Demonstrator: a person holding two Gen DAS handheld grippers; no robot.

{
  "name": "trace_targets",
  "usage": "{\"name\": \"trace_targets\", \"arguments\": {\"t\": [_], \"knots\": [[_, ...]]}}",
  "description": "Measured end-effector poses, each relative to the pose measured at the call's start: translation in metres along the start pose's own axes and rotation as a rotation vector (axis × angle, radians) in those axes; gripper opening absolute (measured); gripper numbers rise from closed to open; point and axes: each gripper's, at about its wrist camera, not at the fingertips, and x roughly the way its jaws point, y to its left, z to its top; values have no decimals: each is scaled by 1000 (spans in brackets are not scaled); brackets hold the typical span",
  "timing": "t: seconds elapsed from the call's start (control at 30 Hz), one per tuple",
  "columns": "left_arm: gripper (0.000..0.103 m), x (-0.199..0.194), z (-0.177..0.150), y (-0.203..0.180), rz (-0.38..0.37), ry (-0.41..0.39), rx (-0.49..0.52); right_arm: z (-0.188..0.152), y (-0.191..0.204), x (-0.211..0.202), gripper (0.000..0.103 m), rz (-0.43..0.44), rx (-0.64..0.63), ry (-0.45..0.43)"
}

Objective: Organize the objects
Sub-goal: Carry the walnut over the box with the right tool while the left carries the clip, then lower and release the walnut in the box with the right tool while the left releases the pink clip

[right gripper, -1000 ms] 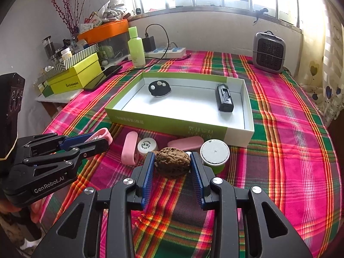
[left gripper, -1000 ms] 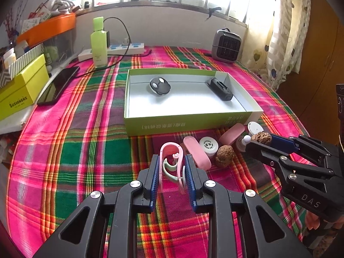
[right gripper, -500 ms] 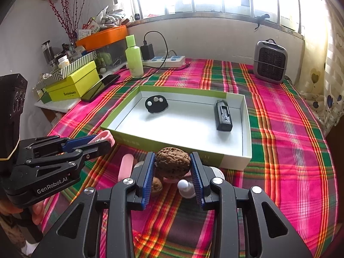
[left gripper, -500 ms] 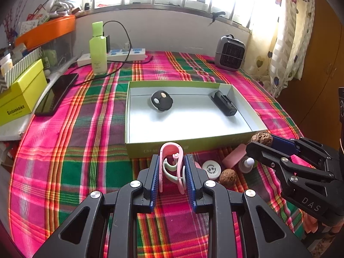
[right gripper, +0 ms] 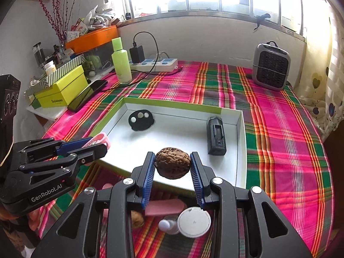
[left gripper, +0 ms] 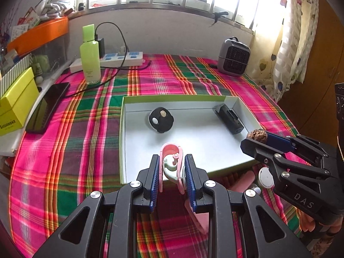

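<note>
Both tongs are loaded and raised over the near edge of the green-walled box (left gripper: 123, 129). The left gripper (left gripper: 172, 172) is pinched nearly closed on a pink clip (left gripper: 172, 152), a thin plastic loop with a pale green piece nested inside it. It looks light and springy, so I'd judge it could flex or twist out if squeezed harder; the hold on its two flat outer sides seems the sensible place.

The right gripper (right gripper: 172, 167) is closed partway on a walnut (right gripper: 172, 165), brown, rough and deeply wrinkled, sitting between the ribbed blue pads (right gripper: 148, 180) at its widest part. It is hard and light, I'd guess, and being round it may roll once let go on the smooth white floor ahead of the jaws.

Further ahead in the box lie a black oval fob (right gripper: 140, 120) with three pale buttons, to the left of the walnut, and a black rectangular device (right gripper: 216, 138) to its right.

Below the right tongs, on the plaid cloth (right gripper: 279, 150), wait a white round lid (right gripper: 194, 221), a pink flat case (right gripper: 165, 207), a second walnut (right gripper: 137, 219) and a small white-capped bottle (right gripper: 166, 224), not yet in the box.
</note>
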Motion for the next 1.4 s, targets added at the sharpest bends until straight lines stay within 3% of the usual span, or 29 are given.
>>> {"name": "trace_targets", "arguments": {"t": [0.7, 1.4], "knots": [[22, 50, 25, 2, 20, 62, 11, 34, -11, 65, 35, -38, -61, 98], [21, 63, 21, 9, 48, 88, 6, 51, -13, 104, 35, -43, -76, 188]]}}
